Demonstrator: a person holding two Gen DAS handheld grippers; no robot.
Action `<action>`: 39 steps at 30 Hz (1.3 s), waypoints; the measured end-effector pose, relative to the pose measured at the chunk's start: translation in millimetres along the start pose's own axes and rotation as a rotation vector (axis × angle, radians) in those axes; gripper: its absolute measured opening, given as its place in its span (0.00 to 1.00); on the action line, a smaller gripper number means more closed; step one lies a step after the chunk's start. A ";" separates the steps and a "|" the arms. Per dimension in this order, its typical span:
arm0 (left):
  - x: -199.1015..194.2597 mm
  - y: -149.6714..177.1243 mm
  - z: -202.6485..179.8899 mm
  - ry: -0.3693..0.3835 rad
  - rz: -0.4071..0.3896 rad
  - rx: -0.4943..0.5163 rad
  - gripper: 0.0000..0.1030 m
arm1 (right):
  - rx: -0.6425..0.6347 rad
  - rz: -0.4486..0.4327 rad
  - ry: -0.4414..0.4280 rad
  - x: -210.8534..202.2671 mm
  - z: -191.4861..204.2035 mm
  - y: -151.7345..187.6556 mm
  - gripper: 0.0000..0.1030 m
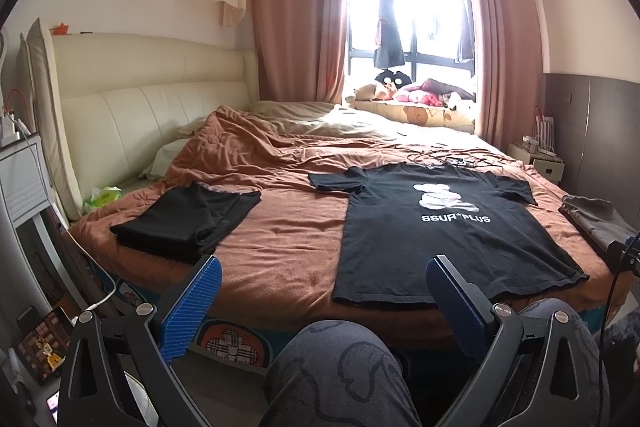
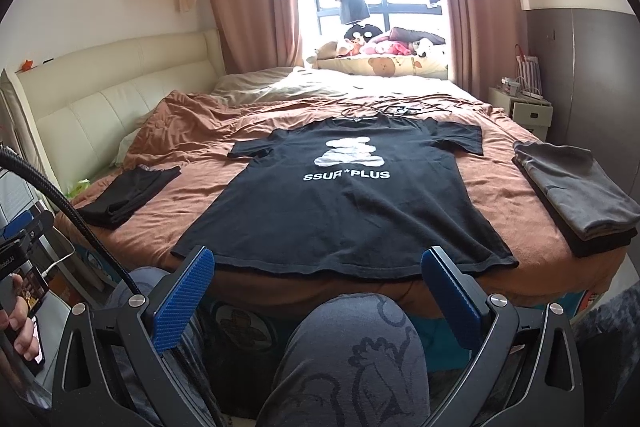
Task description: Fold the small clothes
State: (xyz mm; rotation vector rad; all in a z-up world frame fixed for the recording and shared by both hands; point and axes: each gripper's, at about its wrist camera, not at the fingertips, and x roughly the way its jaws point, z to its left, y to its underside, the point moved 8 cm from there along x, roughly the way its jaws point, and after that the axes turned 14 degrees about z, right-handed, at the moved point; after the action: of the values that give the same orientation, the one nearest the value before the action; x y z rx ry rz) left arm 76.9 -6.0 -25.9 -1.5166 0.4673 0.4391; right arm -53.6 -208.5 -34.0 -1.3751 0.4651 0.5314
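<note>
On the rust-brown bedspread (image 2: 304, 115) a black T-shirt (image 2: 344, 203) with a white bear print lies flat, at twelve o'clock from the right gripper (image 2: 316, 291). Folded dark clothes (image 2: 124, 195) sit at ten o'clock and a folded grey stack (image 2: 576, 195) at two. Both the left gripper (image 1: 320, 291) and the right one gape wide, empty, above the person's knees (image 2: 352, 359).

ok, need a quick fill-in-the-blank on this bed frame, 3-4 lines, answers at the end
1. The black T-shirt lies spread flat, its white print showing a ____ above the lettering.
2. On the bedspread, the folded grey stack lies to the T-shirt's ____.
3. The folded black garment lies to the T-shirt's ____.
4. The left claw and the right claw are both ____, holding nothing.

Answers: bear; right; left; open
</note>
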 end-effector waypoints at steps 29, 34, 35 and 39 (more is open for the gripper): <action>20.4 -15.6 14.2 0.050 -0.017 -0.057 1.00 | -0.033 0.015 -0.021 34.9 5.8 -26.1 1.00; 42.6 -26.1 14.7 0.019 0.001 -0.054 1.00 | -0.032 0.036 -0.030 58.9 4.0 -41.2 1.00; 47.5 -27.9 14.0 0.013 0.004 -0.060 1.00 | -0.024 0.042 -0.028 64.5 2.5 -45.0 1.00; 70.8 -32.7 18.8 0.009 0.049 -0.082 1.00 | 0.009 0.061 -0.030 83.6 -3.6 -61.6 1.00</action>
State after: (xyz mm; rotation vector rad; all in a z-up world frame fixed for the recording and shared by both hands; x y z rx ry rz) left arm 154.4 11.4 -37.2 -1.5889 0.4991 0.4952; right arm 50.2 -212.1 -36.0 -1.3458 0.4863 0.5983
